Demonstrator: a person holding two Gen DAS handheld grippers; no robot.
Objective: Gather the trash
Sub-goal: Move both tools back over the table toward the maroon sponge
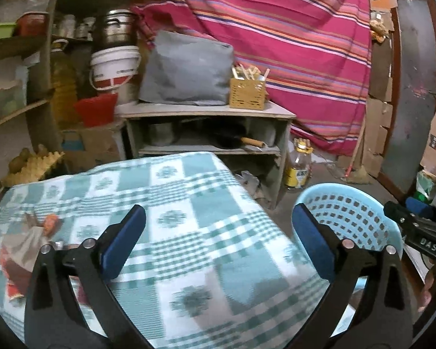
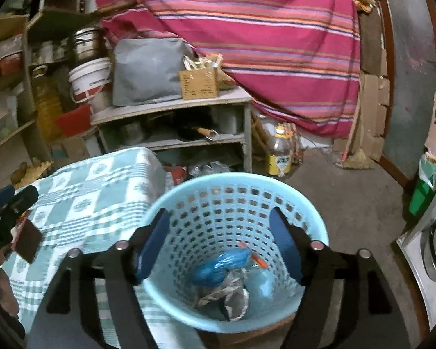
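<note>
both grippers, left gripper (image 1: 218, 238) and right gripper (image 2: 221, 244), gape empty; trash sits in the basket (image 2: 319, 232); next, grab the wrappers (image 1: 23, 256) on the table.

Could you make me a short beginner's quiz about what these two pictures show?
1. True or false: the light blue perforated plastic basket is empty.
2. What covers the table? A) green-and-white checked cloth B) bare wood C) newspaper
3. Which gripper hangs over the basket?

Key:
1. False: a blue plastic bag and crumpled silver wrappers lie inside.
2. A
3. The right gripper, open, holding nothing; the left gripper is over the cloth.
</note>
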